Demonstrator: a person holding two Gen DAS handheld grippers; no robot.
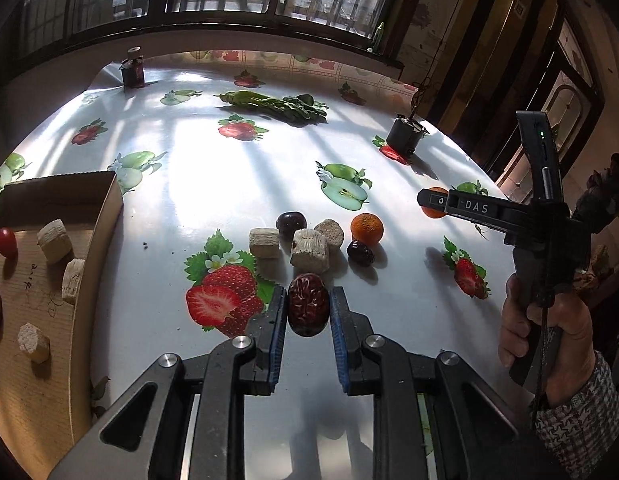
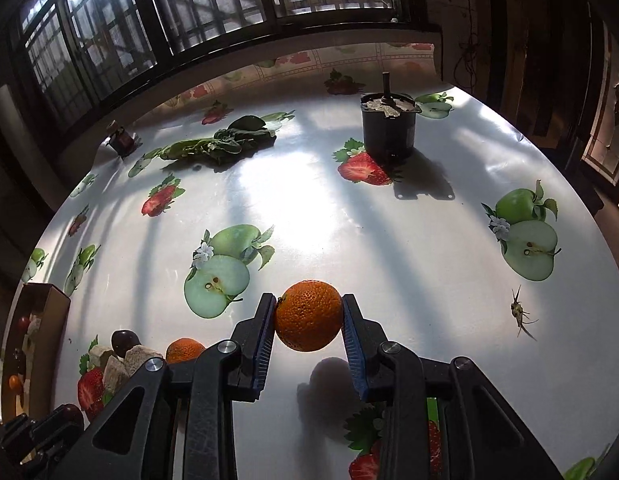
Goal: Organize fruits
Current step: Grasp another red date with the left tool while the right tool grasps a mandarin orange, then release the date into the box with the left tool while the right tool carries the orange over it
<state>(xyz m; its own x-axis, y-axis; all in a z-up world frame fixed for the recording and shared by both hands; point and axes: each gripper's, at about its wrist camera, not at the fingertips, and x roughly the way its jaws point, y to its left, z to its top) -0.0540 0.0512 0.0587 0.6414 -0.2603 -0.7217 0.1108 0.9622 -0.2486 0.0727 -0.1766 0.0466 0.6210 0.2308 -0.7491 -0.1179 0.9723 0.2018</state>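
The cardboard box at the counter's left edge is cut off; cork-like blocks and small red fruits show inside. The left gripper fingers pinch a wrinkled red date beside the fruit pile. The right gripper fingers clamp an orange, its shadow on the counter below.

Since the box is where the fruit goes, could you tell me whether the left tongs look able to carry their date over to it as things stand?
Probably yes. The left tongs are shut on the date, and the box lies open-topped to their left, with only bare tablecloth between.
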